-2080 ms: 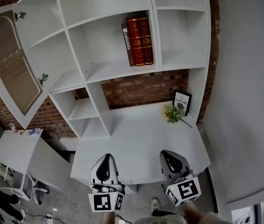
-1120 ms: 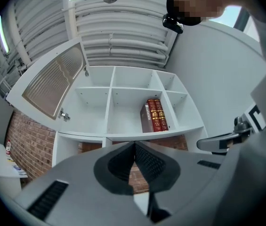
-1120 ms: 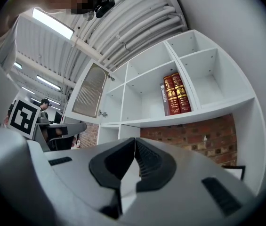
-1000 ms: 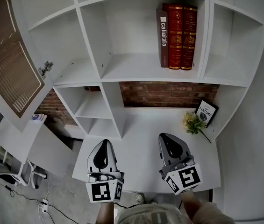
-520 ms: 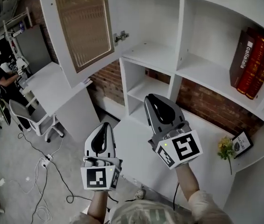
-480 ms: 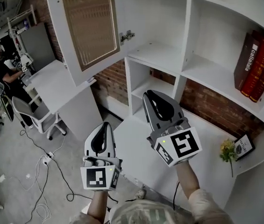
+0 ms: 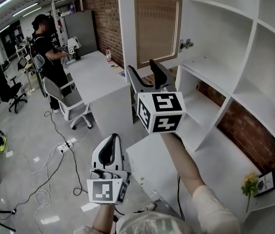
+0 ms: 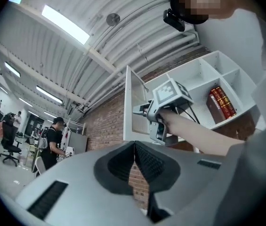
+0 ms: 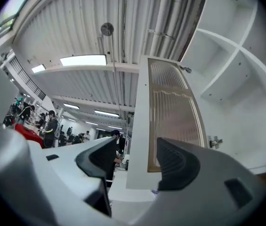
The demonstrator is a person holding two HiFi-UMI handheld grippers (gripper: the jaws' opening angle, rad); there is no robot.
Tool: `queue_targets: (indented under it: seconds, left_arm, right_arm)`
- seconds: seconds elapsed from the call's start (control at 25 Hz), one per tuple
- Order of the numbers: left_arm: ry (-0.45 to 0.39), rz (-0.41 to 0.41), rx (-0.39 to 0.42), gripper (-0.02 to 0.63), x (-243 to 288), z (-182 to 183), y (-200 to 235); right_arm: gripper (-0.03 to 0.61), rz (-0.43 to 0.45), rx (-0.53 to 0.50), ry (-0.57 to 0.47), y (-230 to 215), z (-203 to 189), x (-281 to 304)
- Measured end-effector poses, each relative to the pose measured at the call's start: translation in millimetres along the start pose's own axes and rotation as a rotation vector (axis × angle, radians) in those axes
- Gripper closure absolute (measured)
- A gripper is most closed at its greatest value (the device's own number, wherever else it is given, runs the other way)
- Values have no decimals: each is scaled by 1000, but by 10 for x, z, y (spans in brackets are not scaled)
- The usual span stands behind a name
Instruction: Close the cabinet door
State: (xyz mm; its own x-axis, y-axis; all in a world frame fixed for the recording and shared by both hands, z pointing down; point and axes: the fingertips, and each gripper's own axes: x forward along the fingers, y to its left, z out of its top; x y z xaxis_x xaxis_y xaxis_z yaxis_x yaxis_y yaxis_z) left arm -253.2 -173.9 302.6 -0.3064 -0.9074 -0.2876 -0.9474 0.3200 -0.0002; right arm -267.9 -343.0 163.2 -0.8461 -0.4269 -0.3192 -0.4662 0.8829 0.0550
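Observation:
The cabinet door (image 7: pixel 156 23), a white frame around a tan ribbed pane, stands swung out from the white shelf unit (image 7: pixel 225 48). Its hinge (image 7: pixel 186 44) shows on the cabinet side. My right gripper (image 7: pixel 142 67) is raised just under the door's lower edge, and its jaws are opening. In the right gripper view the door (image 9: pixel 170 112) stands just beyond the right gripper (image 9: pixel 136 147), with nothing pressed between the pads. My left gripper (image 7: pixel 112 139) hangs low and in front, and the left gripper (image 8: pixel 134 145) has its jaws shut on nothing.
A white desk (image 7: pixel 98 82) and an office chair (image 7: pixel 62 99) stand left of the door, with a person (image 7: pixel 47 48) beyond them. Cables (image 7: pixel 45 179) lie on the floor. Below the shelves are a white counter (image 7: pixel 152 160), yellow flowers (image 7: pixel 250 184) and a small framed picture (image 7: pixel 265 182). Red books (image 8: pixel 220 102) stand on a shelf.
The head view has swung left toward the open door. My right gripper has risen to the door's lower edge and its jaws have spread apart. The left gripper stays low and shut.

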Motion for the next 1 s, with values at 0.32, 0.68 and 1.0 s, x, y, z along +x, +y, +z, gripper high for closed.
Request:
queue_targets:
  seconds: [0.32,0.68,1.0]
  left_arm:
    - [26,147,-1,600,-294,-68,515]
    - [14,171,-15,600,-278,-138,645]
    - [28,163,-38,600,-311,-221,631]
  right_arm:
    - [322,-169,-65,43,-100,-196,646]
    - [331,-183,-45,49,-86,-324,751]
    - [376,-169,-53,45,-14,-264,648]
